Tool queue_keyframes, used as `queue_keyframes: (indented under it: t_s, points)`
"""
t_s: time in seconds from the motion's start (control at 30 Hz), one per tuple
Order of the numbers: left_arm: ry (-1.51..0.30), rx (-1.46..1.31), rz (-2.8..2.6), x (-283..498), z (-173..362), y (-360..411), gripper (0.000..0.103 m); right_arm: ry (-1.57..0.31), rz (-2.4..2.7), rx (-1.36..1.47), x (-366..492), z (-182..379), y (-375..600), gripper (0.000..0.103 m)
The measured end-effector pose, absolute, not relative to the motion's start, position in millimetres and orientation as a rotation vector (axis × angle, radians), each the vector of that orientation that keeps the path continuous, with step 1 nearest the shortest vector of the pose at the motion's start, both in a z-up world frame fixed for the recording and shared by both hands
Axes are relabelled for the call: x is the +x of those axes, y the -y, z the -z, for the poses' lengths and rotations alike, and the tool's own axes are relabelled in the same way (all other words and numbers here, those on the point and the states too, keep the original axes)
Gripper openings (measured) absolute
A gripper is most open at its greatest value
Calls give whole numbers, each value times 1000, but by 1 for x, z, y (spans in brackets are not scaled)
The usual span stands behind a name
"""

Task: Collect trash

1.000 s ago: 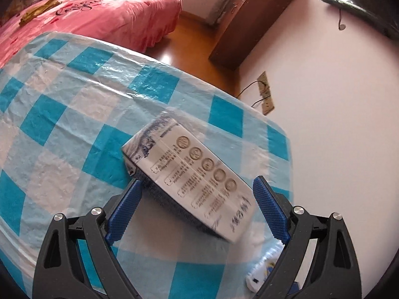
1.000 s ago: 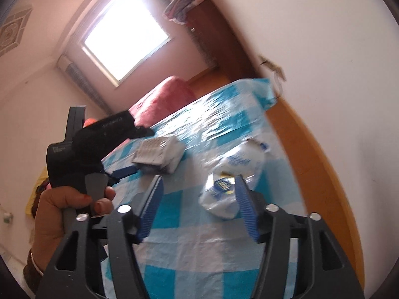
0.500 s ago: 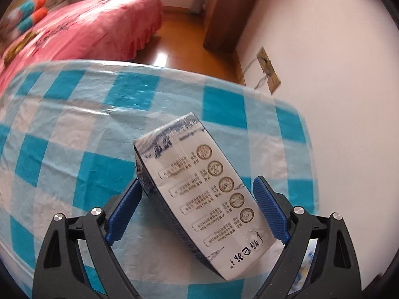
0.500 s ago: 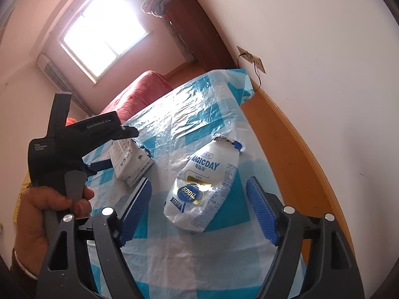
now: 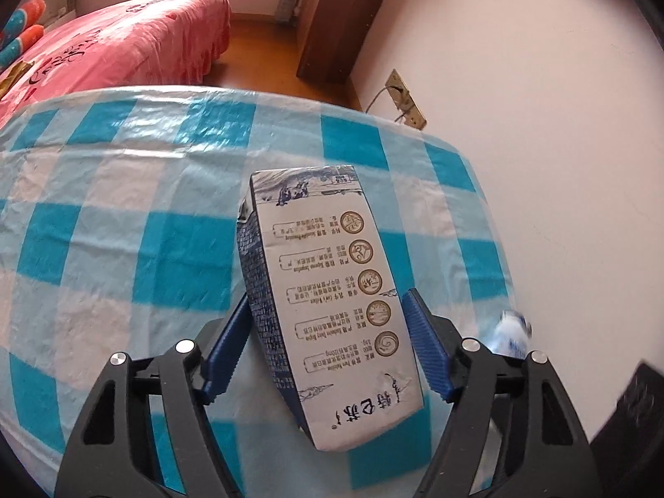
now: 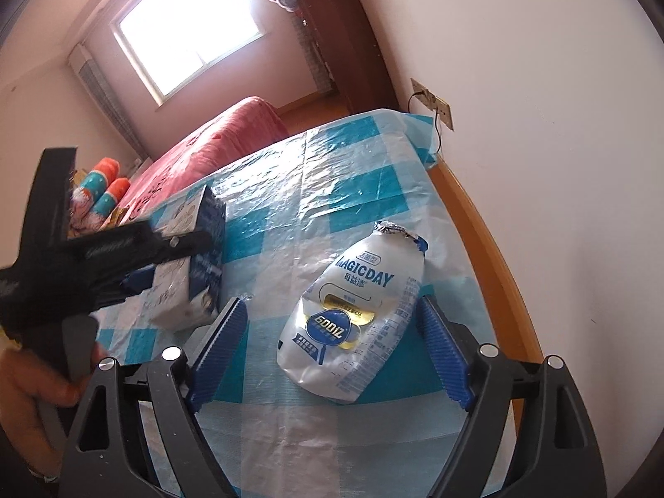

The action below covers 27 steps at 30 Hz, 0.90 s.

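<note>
Left gripper (image 5: 328, 340): jaws closing around the milk carton (image 5: 332, 290), both blue pads at its sides, carton on the blue-checked tablecloth (image 5: 103, 207). Right gripper (image 6: 332, 348): jaws opening, spread either side of the crushed white Magicday bottle (image 6: 357, 319), which lies flat on the cloth, pads apart from it.

The crushed white drink bottle (image 6: 357, 315) lying on the bench carries the brand "MAGICDAY" in blue capitals, with small Chinese characters above and below it. Lower on its label a blue round badge shows white figures, upside down in this view, that seem to read "600" followed by a Chinese character. The blue-and-white carton (image 5: 332, 303) bears rows of Chinese print beside five round seals and large brush-style characters at its near end; the fine print is too small to read.
</note>
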<state>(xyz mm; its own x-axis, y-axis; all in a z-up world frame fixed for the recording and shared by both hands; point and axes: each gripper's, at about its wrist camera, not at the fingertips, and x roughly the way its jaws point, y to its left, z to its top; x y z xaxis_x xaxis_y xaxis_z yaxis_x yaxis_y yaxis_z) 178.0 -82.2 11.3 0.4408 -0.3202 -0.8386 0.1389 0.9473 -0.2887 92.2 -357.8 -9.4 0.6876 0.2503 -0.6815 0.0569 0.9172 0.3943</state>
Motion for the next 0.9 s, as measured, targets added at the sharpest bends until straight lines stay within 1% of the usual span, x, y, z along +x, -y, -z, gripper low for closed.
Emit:
queue_keyframes:
  t_s: [0.1, 0.2, 0.53, 0.57, 0.7, 0.8, 0.9]
  points:
    - [-1078, -174, 312, 162, -13, 74, 73, -821, -123, 380, 95, 9, 353, 68]
    - [-1080, -171, 324, 143, -13, 62, 73, -837, -153, 328, 97, 8, 341, 60]
    - [-1073, -176, 322, 78, -12, 7, 73, -871, -429, 127, 91, 8, 277, 59]
    - [-1071, -180, 316, 69, -12, -1, 73, -876, -469, 115, 88, 8, 271, 61]
    - [-1067, -185, 305, 43, -11, -21, 73, -883, -492, 98, 85, 9, 256, 84]
    - [-1063, -187, 303, 28, -10, -30, 73, -891, -466, 67, 79, 7, 241, 90]
    - [-1047, -186, 302, 15, -11, -34, 73, -891, -407, 10, 83, 8, 230, 90]
